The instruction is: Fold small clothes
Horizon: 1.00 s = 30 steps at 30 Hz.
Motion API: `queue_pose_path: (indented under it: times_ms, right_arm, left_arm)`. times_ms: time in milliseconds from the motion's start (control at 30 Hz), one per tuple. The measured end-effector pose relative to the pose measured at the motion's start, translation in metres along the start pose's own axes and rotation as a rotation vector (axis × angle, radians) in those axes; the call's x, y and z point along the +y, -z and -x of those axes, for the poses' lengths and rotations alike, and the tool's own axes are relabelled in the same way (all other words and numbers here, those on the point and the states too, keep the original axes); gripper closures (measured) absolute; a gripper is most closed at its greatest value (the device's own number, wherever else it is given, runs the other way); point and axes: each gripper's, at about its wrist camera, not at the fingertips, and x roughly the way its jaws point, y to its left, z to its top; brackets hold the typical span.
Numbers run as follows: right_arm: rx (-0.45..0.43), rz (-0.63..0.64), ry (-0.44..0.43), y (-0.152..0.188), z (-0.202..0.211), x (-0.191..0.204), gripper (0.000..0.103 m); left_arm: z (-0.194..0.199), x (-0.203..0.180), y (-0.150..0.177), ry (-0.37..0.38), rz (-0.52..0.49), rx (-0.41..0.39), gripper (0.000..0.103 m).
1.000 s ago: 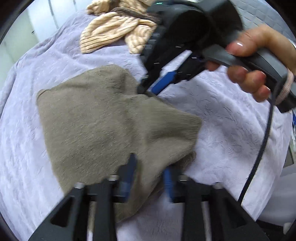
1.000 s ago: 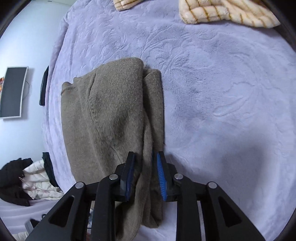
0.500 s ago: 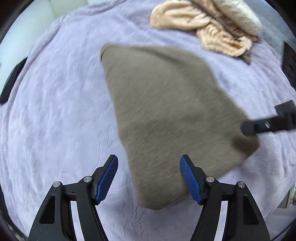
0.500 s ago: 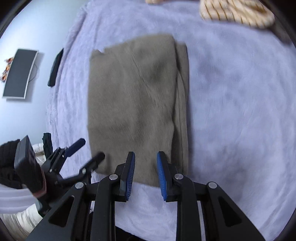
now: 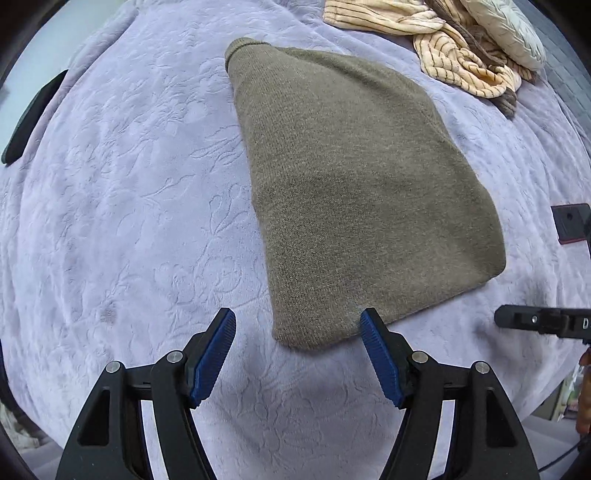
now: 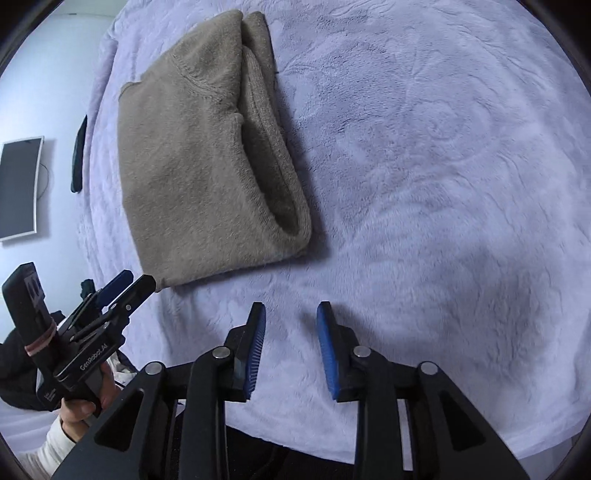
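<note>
Both claws hang empty above the bed: the left claw (image 5: 297,356) is spread wide, its blue pads (image 5: 212,356) either side of the near corner of the brown sweater (image 5: 354,192) without touching it, and the right claw (image 6: 290,349) is parted more narrowly over bare bedspread (image 6: 424,166), short of the garment. One brown knitted sweater lies folded flat on the lilac embossed bedspread, well in from the bed's edges. Its long axis runs away from the left claw toward the far side of the bed, with the narrower end farthest off. In the right wrist view its open layered edges (image 6: 273,155) face the bed's middle, while the smooth fold faces the left edge. At the far edge lies one striped cream garment (image 5: 443,48) in a loose heap with a pale quilted item (image 5: 506,33) on it, apart from the sweater. One dark flat object (image 5: 31,118) rests by the bed's left edge. One screen (image 6: 18,188) hangs on the wall beyond.
</note>
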Motion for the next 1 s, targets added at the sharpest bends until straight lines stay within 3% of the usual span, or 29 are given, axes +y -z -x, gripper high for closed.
queue_pose_path:
  times_ms: [233, 367, 533, 633, 733, 1000]
  right_arm:
    - [-0.003, 0.04, 0.005, 0.01, 0.006, 0.014, 0.067]
    - [-0.014, 0.059, 0.0, 0.003, 0.009, 0.029, 0.04]
    - [-0.023, 0.126, 0.025, -0.005, 0.014, 0.044, 0.04]
    - [-0.02, 0.148, 0.033, -0.007, 0.014, 0.049, 0.031]
    - [-0.014, 0.15, 0.035, -0.01, 0.011, 0.052, 0.031]
    - [-0.02, 0.147, 0.046, -0.014, 0.012, 0.049, 0.021]
  left_arm:
    - [0.012, -0.007, -0.001, -0.005, 0.013, -0.003, 0.032]
    - [0.013, -0.007, -0.002, -0.013, 0.029, 0.005, 0.032]
    - [0.009, -0.007, -0.003, -0.03, 0.056, 0.008, 0.032]
    - [0.007, -0.006, -0.004, -0.039, 0.054, 0.009, 0.032]
    - [0.006, -0.006, -0.005, -0.043, 0.048, 0.002, 0.004]
    - [-0.001, 0.004, -0.011, -0.015, 0.07, 0.027, 0.004]
